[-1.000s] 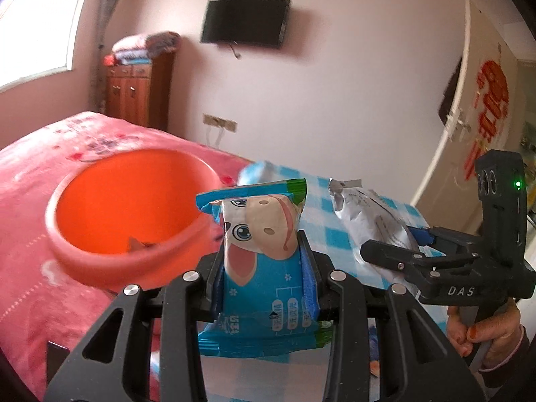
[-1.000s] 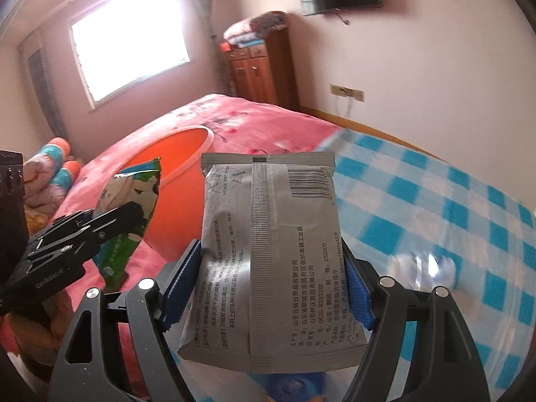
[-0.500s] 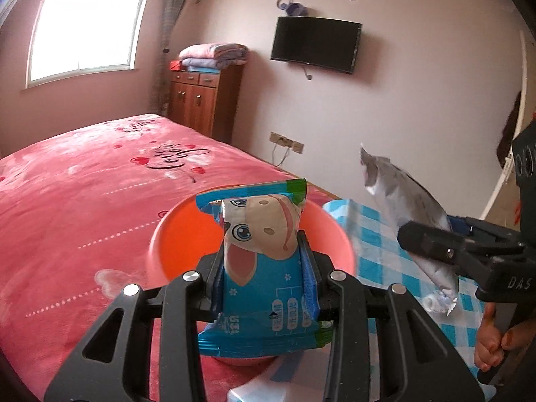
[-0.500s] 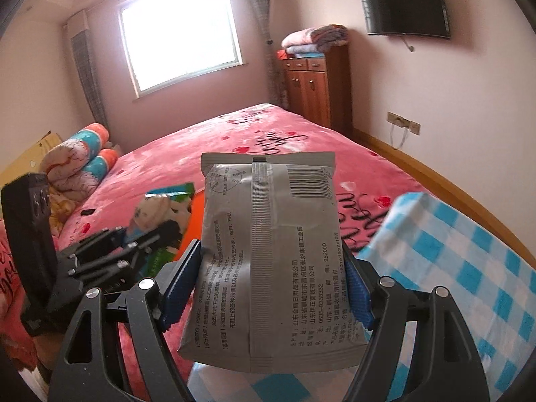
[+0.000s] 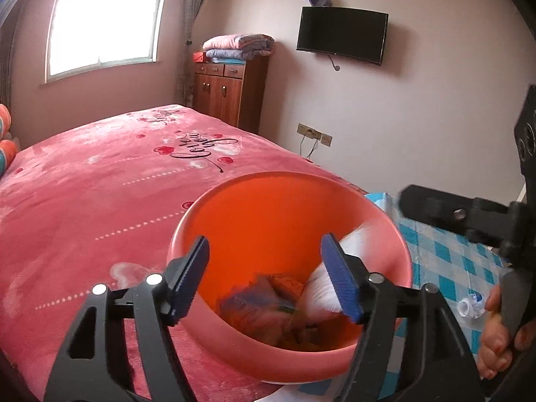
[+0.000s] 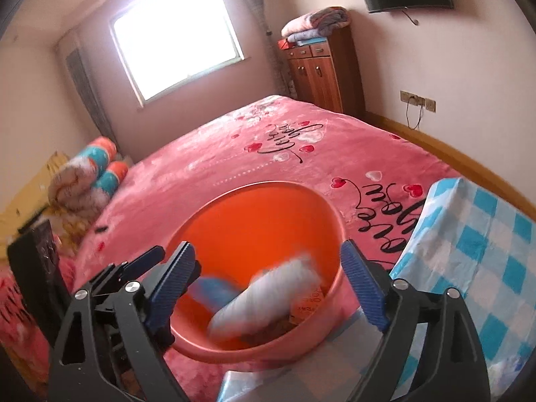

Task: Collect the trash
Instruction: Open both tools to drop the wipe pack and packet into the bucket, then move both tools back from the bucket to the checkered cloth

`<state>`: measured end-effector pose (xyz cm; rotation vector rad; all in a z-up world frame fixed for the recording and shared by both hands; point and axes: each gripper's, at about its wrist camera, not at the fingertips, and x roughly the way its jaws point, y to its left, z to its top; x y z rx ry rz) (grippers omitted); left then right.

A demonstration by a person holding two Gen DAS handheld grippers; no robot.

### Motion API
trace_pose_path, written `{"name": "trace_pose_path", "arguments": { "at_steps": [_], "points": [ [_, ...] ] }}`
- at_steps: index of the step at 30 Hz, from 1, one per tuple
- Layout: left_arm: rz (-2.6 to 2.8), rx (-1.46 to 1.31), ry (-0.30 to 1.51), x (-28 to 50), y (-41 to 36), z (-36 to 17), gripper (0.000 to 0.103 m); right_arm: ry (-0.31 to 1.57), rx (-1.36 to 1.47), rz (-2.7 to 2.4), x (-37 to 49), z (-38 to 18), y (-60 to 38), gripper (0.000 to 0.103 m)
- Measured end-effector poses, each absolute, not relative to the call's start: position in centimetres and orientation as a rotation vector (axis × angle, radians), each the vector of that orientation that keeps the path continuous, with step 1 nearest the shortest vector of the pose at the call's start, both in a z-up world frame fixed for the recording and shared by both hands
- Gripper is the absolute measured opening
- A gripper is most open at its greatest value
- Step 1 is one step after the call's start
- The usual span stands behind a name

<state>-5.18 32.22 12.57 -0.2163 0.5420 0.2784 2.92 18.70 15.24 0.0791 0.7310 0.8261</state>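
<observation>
Both packets released, now blurred inside orange basin (image 5: 385, 231) below opening, empty left tool (image 5: 268, 274), right tool (image 6: 268, 284).

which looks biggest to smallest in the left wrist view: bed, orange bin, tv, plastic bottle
1. bed
2. orange bin, though it sits close to the camera, which inflates it
3. tv, far off on the wall
4. plastic bottle, partly hidden at the edge

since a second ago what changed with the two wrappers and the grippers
Both grippers swung over the orange basin and let go. The left gripper, jaws opening, dropped the blue cartoon wrapper; the right gripper, jaws opening too, released the grey packet, now a blur falling into the basin. The basin is unmoved on the pink bed, beside the checked cloth.
</observation>
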Motion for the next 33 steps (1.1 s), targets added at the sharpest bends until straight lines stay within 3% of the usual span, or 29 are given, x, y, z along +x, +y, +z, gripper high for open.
{"name": "trace_pose_path", "arguments": {
  "at_steps": [7, 33],
  "points": [
    [0.307, -0.162, 0.512, -6.4, 31.3, 12.9, 0.088, 0.681, 0.091, 0.727, 1.2, 14.7, 15.2, 0.090],
    [0.118, -0.095, 0.520, -9.2, 22.2, 13.0, 0.095, 0.634, 0.104, 0.493, -5.1, 11.5, 4.2, 0.093]
  ]
}}
